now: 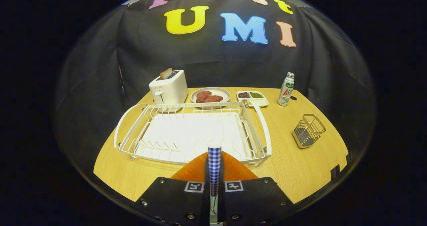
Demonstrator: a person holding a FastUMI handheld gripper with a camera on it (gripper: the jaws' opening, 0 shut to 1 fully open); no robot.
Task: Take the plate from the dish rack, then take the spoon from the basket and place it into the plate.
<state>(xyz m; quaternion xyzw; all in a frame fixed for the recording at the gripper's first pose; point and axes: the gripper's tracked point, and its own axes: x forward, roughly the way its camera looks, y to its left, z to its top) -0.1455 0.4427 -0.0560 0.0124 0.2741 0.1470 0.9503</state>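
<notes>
Plate (233,171) half hidden behind tool (214,186)

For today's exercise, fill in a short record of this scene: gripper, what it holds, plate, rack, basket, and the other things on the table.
gripper: fingers shut on spoon
spoon: checked handle upright between the fingers
plate: orange, on the table below the spoon, just before the rack
rack: white, empty
basket: wire, empty, right of rack
beyond rack: toaster, dish of patties, tray, bottle
</notes>
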